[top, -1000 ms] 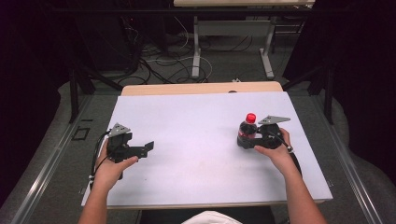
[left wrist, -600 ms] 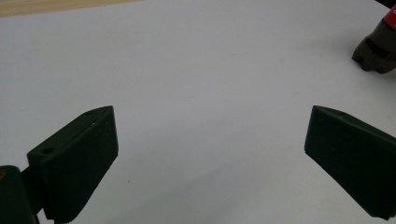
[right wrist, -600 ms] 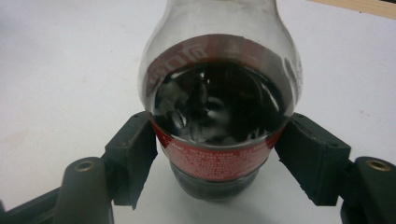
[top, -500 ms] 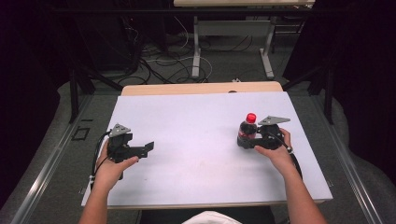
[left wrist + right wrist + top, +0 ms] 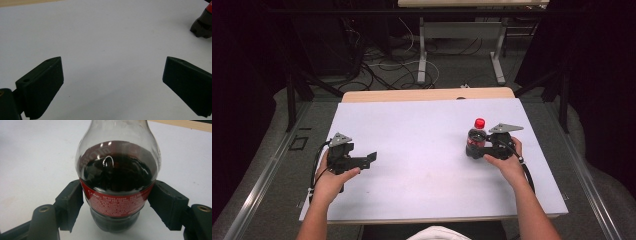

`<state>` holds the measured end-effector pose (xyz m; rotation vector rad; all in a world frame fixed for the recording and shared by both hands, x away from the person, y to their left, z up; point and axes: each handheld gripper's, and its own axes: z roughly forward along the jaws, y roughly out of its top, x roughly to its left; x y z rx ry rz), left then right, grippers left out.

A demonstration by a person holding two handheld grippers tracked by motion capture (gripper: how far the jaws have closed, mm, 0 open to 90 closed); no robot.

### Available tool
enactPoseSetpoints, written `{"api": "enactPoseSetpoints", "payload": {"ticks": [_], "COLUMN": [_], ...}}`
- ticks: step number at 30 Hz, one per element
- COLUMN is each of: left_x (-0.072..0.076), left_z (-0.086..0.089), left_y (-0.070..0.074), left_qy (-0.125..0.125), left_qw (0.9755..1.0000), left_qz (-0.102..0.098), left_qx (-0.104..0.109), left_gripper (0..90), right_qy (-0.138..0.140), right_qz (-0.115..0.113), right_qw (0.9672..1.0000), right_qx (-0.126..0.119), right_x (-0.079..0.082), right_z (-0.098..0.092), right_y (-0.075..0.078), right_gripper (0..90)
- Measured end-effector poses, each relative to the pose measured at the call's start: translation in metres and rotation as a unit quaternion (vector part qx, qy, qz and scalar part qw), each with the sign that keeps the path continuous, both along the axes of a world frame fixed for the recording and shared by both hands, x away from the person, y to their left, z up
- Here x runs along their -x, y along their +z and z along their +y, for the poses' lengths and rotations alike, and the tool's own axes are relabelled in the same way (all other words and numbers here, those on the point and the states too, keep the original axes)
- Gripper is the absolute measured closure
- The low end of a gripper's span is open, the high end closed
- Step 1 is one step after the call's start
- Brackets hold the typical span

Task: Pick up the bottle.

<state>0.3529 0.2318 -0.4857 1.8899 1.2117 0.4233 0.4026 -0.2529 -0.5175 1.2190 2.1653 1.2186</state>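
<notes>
Bottle (image 5: 117,182), red label (image 5: 115,202) reading "Coke"

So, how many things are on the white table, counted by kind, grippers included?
Soda bottle, red cap, dark drink: 1
Grippers: 2, the left gripper and the right gripper
Total: 3

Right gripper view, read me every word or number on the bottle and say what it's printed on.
"Coke": white script on the red label of the bottle.
Fine white print under it: too small and blurred to read.
Mirrored lettering seen through the drink: unreadable.
</notes>
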Motion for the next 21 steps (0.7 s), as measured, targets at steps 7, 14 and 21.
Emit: {"api": "enactPoseSetpoints", "payload": {"ticks": [7, 14, 21], "left_x": [0.0000, -0.0005, 0.0000], "left_z": [0.0011, 0.0017, 0.0017], "left_y": [0.0000, -0.0001, -0.0003], "left_qy": [0.002, 0.002, 0.005], "left_qw": [1.0000, 1.0000, 1.0000], "left_qz": [-0.001, -0.004, 0.001], "left_qx": [-0.002, -0.007, -0.002], "left_gripper": [3.8, 3.8, 3.9], "right_qy": [-0.001, 0.007, 0.008], "right_qz": [-0.002, 0.002, -0.001], "right_qw": [1.0000, 1.0000, 1.0000], "right_qx": [0.004, -0.005, -0.002], "right_x": [0.0005, -0.0014, -0.0010], "right_z": [0.0018, 0.0044, 0.0047], "right_y": [-0.0003, -0.0035, -0.0040], "right_gripper": [27.6, 26.3, 26.8]}}
